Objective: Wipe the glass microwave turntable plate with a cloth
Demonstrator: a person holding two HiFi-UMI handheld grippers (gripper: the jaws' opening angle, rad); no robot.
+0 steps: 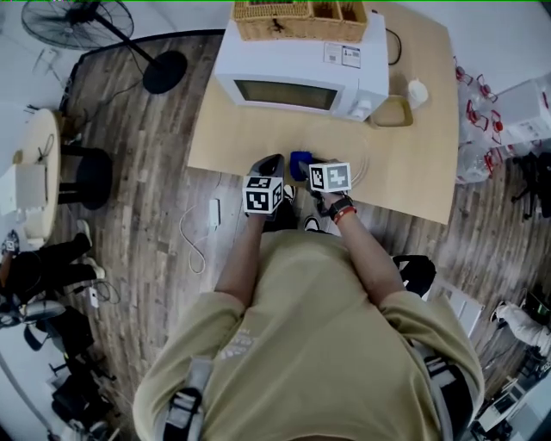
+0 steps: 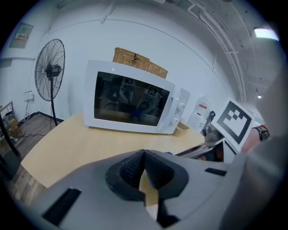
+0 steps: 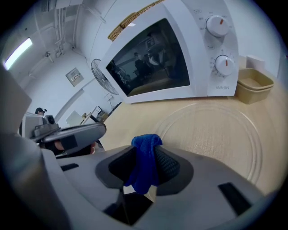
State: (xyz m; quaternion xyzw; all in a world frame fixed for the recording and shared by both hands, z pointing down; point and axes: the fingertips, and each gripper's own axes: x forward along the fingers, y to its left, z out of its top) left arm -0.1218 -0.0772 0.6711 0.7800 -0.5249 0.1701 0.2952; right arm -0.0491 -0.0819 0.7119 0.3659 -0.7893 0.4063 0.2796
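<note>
Right gripper jaws pinching blue cloth at lower centre, left gripper jaws pressed together, glass plate on tabletop before microwave.

Glass plate near edge hidden behind right gripper, fan cropped at top

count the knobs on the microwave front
2: upper knob and lower knob, one above the other on the microwave's right-hand control panel. None seem hidden.
</note>
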